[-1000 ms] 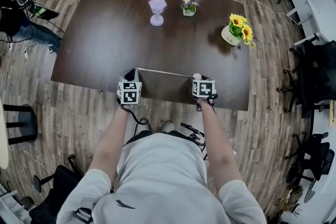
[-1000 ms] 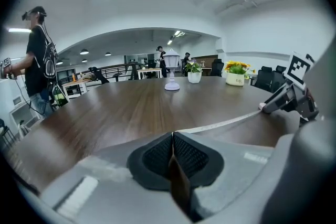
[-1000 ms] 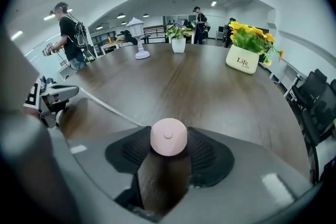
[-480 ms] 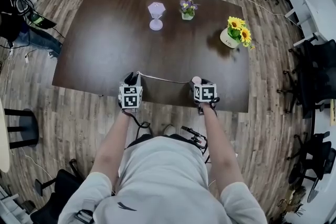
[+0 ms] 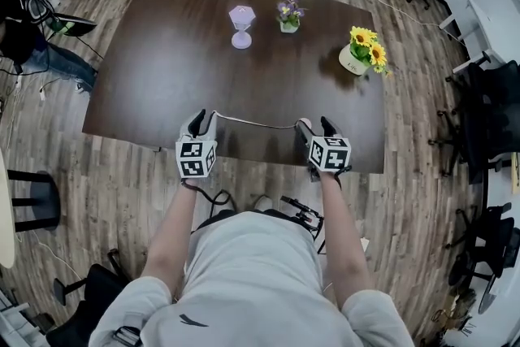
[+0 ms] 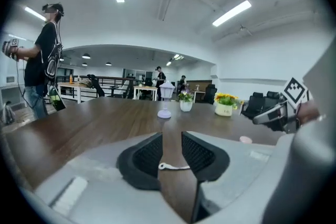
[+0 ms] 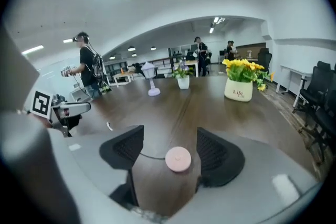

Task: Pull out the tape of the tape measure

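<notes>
A small round pink tape measure (image 7: 178, 159) lies on the dark table (image 5: 162, 69) near its front edge, between my right gripper's (image 7: 170, 134) jaws. The jaws are opening and the pads do not touch it. Its thin white tape (image 5: 252, 123) lies slack on the table and runs left from the case (image 5: 304, 123). The tape's end tab (image 6: 170, 167) rests on the wood between the pads of my left gripper (image 6: 171, 136), whose jaws are opening too and press on nothing. In the head view the left gripper (image 5: 200, 122) and the right gripper (image 5: 317, 127) sit at the front edge.
At the table's far side stand a lilac lamp-shaped ornament (image 5: 242, 19), a small pot of purple flowers (image 5: 289, 12) and a white pot of sunflowers (image 5: 363, 49). A person (image 6: 44, 60) stands off to the left. Office chairs (image 5: 487, 118) line the right side.
The tape, stretched straight between the two grippers a second ago, now lies slack on the table. Both jaws have opened and let go, and both grippers have drawn back towards the front edge.
</notes>
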Demonstrator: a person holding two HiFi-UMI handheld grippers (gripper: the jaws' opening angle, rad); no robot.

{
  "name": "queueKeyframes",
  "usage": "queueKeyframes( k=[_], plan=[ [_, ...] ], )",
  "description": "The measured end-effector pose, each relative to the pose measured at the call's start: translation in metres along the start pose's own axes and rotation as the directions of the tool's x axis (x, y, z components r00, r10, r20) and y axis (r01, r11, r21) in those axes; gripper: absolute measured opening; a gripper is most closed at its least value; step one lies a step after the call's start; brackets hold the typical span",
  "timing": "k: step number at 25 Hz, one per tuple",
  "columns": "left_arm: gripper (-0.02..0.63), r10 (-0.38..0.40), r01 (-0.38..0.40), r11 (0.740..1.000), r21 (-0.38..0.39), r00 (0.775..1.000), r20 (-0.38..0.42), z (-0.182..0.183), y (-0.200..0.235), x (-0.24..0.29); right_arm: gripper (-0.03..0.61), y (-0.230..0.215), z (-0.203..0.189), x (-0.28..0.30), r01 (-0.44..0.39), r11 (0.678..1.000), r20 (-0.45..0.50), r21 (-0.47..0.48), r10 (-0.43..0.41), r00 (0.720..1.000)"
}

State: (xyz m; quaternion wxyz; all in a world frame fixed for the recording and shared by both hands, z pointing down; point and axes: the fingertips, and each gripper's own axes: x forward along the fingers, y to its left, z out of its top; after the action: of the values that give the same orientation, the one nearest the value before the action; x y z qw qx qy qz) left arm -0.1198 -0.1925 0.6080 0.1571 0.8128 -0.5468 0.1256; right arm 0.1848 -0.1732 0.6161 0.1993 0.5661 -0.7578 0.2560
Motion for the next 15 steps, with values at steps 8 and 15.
queueKeyframes(
  k=[8,15],
  plan=[
    [0.115,-0.109,0.097,0.993,0.064,0.971,0.214,0.090,-0.036,-0.039,0.251,0.044,0.082,-0.071,-0.071,0.996,0.346,-0.048,0.083,0.934],
    [0.047,-0.130,0.110,0.991,0.080,0.944,0.304,0.120,-0.039,-0.070,0.002,0.057,0.101,-0.124,-0.020,0.995,0.460,-0.101,0.064,0.885]
  ],
)
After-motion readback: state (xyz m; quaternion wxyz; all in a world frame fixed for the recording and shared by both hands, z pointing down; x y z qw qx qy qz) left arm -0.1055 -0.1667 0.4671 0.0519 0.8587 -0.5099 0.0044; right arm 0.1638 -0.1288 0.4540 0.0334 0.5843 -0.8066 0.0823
